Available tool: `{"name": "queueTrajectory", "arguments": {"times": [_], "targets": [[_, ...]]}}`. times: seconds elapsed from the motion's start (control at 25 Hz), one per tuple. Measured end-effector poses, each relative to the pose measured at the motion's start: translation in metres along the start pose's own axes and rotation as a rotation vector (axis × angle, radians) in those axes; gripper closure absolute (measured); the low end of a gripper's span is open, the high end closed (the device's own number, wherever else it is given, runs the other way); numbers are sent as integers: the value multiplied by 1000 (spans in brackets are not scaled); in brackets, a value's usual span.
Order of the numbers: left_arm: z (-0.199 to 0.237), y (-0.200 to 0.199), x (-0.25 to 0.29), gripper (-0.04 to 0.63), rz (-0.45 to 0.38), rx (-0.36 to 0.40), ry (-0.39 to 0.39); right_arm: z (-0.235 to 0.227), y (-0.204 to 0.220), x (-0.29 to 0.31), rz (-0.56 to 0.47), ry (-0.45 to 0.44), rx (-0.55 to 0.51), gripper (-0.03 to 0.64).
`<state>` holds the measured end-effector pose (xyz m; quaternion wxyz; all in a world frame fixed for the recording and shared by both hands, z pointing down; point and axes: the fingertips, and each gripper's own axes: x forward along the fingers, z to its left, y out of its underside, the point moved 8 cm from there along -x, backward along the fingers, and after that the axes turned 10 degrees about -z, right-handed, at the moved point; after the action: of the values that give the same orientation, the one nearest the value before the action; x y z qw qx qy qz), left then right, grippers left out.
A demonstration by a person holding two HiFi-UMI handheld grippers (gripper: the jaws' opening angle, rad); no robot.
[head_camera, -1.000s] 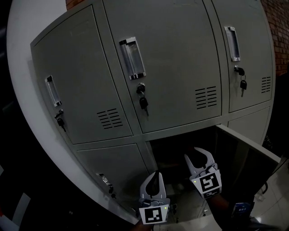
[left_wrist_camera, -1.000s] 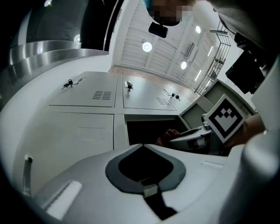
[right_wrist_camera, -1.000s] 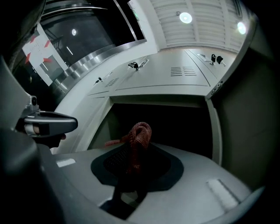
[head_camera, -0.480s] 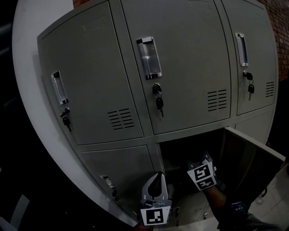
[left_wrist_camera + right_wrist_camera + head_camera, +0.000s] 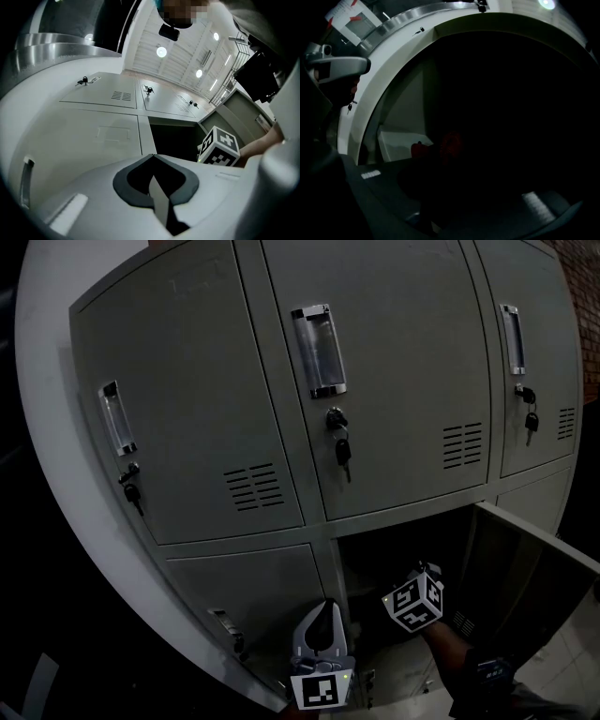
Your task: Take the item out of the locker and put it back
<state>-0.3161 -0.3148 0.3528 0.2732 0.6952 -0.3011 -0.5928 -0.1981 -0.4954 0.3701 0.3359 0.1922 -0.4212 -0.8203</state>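
The lower middle locker [image 5: 394,549] stands open and dark inside. My right gripper reaches into it; in the head view only its marker cube [image 5: 412,602] and a sleeve show. In the right gripper view its jaws [image 5: 454,183] are dim outlines standing apart, with nothing between them. A small red item [image 5: 446,144] lies beyond them in the locker, too dark to make out. My left gripper [image 5: 325,613] hangs below the closed lower-left door with its jaws together and empty. The left gripper view shows the same shut tips [image 5: 152,159] and the right cube [image 5: 220,147].
The open locker door [image 5: 525,568] swings out to the right of my right arm. Closed grey lockers with handles and hanging keys [image 5: 342,448] fill the wall above. A pale inner wall [image 5: 401,145] shows at the compartment's left.
My right gripper has moved forward into the open locker, so its jaws, seen spread a second ago, are now hidden in the head view. The left gripper has stayed put.
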Motion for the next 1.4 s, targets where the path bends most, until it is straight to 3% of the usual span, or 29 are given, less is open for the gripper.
{"name": "queueTrajectory", "arguments": {"times": [0.16, 0.48, 0.72, 1.12, 1.4], "targets": [[1, 3, 0, 595, 2, -7, 2, 6, 3, 5, 34, -19, -69, 528], [3, 3, -1, 595, 6, -6, -4, 5, 3, 6, 53, -51, -43, 520], [2, -3, -2, 595, -10, 3, -7, 5, 1, 3, 22, -42, -15, 463], [-2, -8, -4, 595, 1, 13, -4, -6, -4, -9, -104, 2, 118, 411], [-7, -9, -3, 595, 13, 11, 8, -19, -8, -34, -291, 86, 246, 407]]}}
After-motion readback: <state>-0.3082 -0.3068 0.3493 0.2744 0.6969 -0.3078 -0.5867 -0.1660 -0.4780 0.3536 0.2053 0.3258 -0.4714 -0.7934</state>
